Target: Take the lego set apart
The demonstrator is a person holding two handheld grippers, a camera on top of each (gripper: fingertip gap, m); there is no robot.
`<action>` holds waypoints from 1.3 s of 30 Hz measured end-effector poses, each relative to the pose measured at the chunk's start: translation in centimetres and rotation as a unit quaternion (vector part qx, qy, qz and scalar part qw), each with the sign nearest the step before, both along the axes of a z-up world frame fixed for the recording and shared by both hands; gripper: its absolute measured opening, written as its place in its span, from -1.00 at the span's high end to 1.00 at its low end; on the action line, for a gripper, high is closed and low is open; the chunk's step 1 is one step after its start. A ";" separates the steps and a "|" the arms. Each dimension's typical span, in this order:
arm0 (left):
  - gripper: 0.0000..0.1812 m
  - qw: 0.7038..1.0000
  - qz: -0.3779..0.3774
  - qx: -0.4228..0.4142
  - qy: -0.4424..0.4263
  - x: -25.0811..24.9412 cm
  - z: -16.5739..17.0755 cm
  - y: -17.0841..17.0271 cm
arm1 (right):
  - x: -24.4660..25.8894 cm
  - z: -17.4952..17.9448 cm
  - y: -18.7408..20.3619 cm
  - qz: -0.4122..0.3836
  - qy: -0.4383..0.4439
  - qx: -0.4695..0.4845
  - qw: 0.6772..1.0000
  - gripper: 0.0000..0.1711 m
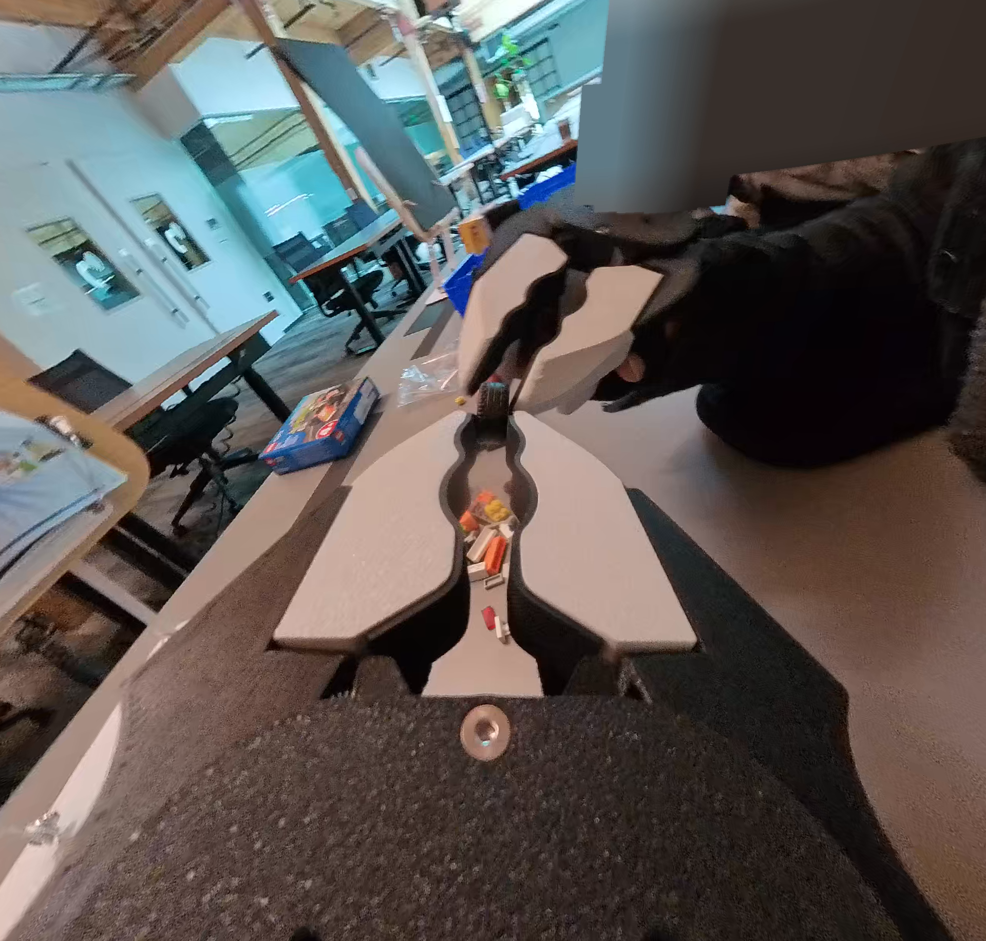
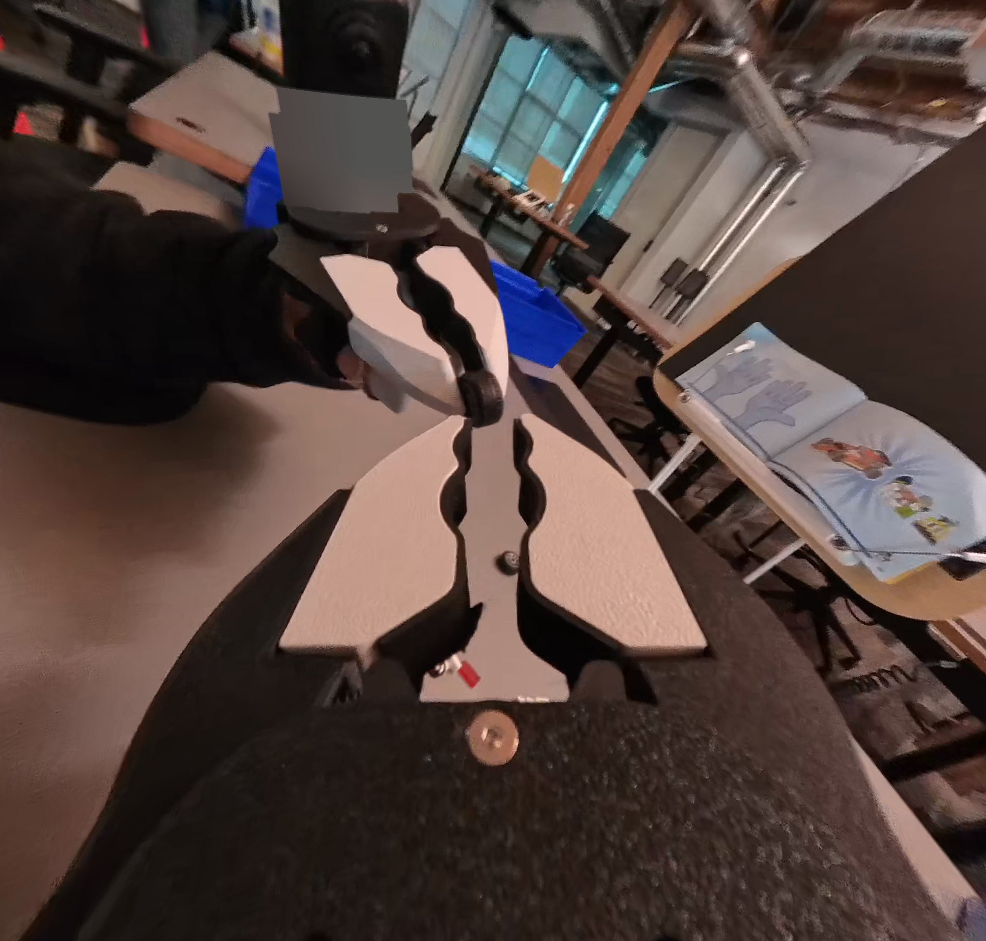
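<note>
tongs [image 1: 488, 424] above grey table [image 1: 747, 542]

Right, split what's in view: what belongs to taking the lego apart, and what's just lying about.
Belongs to the job:
black wheel, where the gripper tips meet
left gripper
right gripper
loose bricks piled on the table

Just lying about:
blue lego box
clear plastic bag
open booklet
blue bin

An open-plan office is showing around the grey surface [image 1: 747, 515]: desks [image 1: 341, 254] with black office chairs [image 1: 181, 435] are standing beyond it, and glass partitions [image 1: 267, 168] and exposed ceiling ducts [image 2: 757, 67] are rising behind.
</note>
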State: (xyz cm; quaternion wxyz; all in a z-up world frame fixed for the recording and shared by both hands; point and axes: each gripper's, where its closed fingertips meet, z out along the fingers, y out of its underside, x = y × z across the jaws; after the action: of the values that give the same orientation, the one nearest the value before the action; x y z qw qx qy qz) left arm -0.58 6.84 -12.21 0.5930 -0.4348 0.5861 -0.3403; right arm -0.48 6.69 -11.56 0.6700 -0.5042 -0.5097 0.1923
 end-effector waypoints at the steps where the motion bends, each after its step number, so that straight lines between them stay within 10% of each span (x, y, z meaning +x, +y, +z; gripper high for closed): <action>1: 0.89 1.000 -0.007 0.014 0.007 0.1 -0.2 -0.4 | -0.2 -0.2 -0.3 0.009 -0.007 0.000 1.000 0.80; 11: 0.88 0.996 -0.034 0.060 0.058 0.1 -1.1 -1.9 | -0.4 -1.3 -2.1 0.044 -0.080 0.019 0.996 0.88; 25: 0.88 0.995 0.082 0.049 -0.003 0.7 1.1 0.0 | 0.8 1.0 -0.4 -0.109 -0.116 0.157 0.975 0.90; 39: 0.90 0.972 0.181 -0.123 -0.091 1.4 1.9 2.1 | 1.8 1.9 1.7 -0.196 -0.081 0.169 0.963 0.92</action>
State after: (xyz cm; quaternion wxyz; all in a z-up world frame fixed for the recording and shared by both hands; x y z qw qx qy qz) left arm 0.83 8.97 -10.35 0.6373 -0.5704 0.3950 -0.3354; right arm 1.34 8.42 -9.67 0.7263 -0.4878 -0.4788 -0.0731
